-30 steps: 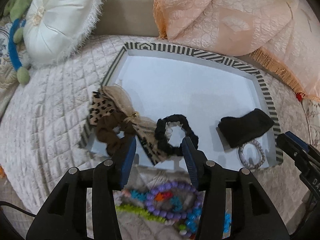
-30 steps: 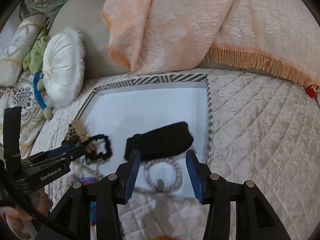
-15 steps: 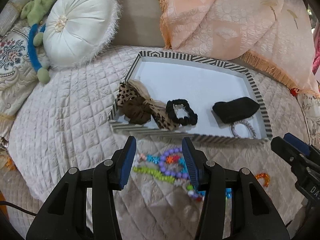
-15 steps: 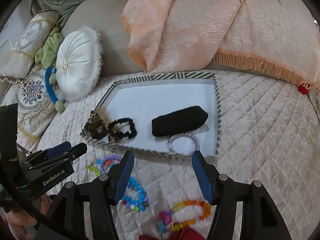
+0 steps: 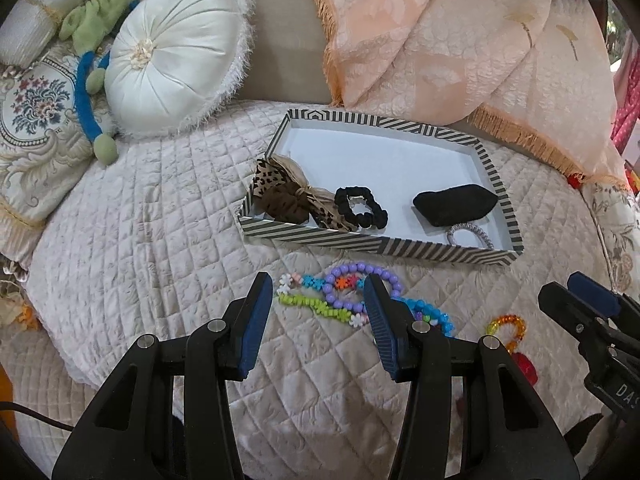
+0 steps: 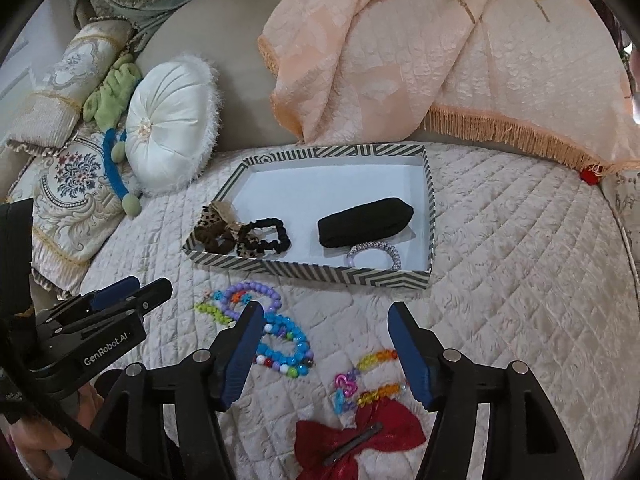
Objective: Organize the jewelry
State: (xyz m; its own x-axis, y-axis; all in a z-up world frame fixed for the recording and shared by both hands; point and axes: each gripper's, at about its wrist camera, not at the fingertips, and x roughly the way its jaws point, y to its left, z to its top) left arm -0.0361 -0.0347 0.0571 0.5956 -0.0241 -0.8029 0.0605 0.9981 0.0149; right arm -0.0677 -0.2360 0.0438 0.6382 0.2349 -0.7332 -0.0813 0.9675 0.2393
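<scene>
Bracelets just past left gripper | right gripper above bracelets | jaws apart, empty

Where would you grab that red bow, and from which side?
Probably across its pinched middle, coming straight down from above. The red bow lies flat on the quilt with the clip facing up; the centre is its narrowest part. The open right gripper hovers nearest it.

Both cameras look forward and down across the quilted cream bedspread toward the black-and-white striped cardboard tray, mid-frame in each. The left view sits further left; each catches the other gripper at its frame edge.
</scene>
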